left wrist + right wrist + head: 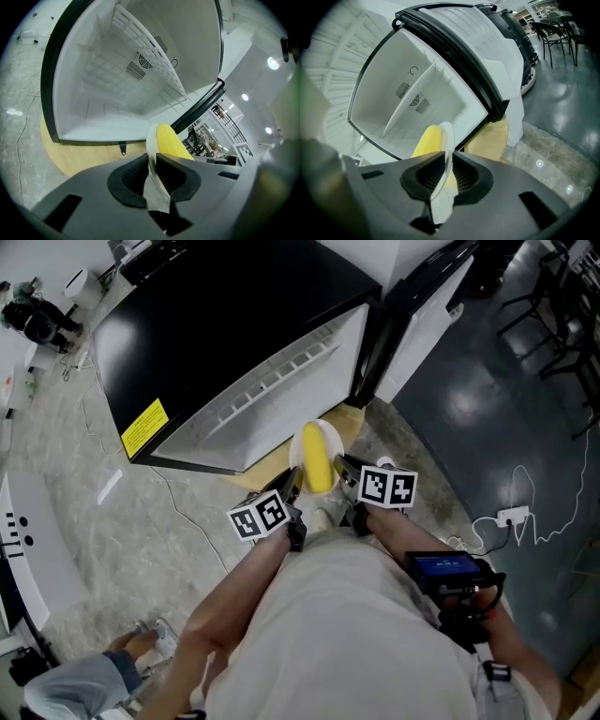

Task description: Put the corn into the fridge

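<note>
A yellow corn cob [318,461] lies on a small white plate [304,441], held in the air in front of the open fridge [281,395]. My left gripper [294,486] is shut on the plate's left rim and my right gripper [343,474] on its right rim. In the left gripper view the jaws [151,160] pinch the thin white rim [150,139], with the corn [171,143] just right of it. In the right gripper view the jaws [447,161] clamp the rim [449,136], with the corn [427,140] to its left. The white fridge interior [126,79] lies ahead.
The black fridge stands on a wooden base [270,463], its door [424,315] swung open to the right. A wire shelf [154,61] sits inside. A power strip and cable [513,517] lie on the floor at right. Chairs [553,306] stand far right. A person's leg [80,681] shows at lower left.
</note>
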`<state>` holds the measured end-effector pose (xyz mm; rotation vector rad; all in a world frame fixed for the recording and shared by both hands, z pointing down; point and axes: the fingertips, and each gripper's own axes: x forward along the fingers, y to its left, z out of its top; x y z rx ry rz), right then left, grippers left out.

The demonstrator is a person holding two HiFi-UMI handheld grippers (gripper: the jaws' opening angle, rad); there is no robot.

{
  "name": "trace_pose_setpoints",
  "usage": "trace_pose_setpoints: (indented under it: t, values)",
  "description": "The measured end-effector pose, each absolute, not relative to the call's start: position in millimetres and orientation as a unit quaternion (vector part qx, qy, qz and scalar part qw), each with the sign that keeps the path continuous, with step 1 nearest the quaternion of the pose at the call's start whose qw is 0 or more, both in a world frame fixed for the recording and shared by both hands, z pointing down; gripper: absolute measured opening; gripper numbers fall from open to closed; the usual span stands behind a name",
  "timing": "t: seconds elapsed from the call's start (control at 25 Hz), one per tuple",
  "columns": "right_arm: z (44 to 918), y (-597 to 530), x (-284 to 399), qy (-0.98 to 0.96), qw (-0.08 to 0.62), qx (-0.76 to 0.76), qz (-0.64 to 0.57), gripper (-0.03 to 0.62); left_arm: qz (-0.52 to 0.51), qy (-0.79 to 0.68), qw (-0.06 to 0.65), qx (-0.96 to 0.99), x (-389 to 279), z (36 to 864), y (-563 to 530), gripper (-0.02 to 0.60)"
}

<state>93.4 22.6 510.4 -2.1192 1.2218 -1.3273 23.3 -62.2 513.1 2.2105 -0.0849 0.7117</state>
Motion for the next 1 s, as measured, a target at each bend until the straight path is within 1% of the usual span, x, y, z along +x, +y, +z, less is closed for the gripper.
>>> trace_pose_setpoints:
  t: [0.52, 1.0]
  values:
    - [520, -15, 126, 0.491, 0.141, -0.705, -0.492, 0.044, 0.26, -0.108, 0.41, 0.867, 43, 519, -87, 0.057]
    - [532, -50, 140, 0.537, 0.103, -0.663, -0.511, 0.045, 0.241, -0.171, 0.424, 0.856, 48, 529, -110, 0.057]
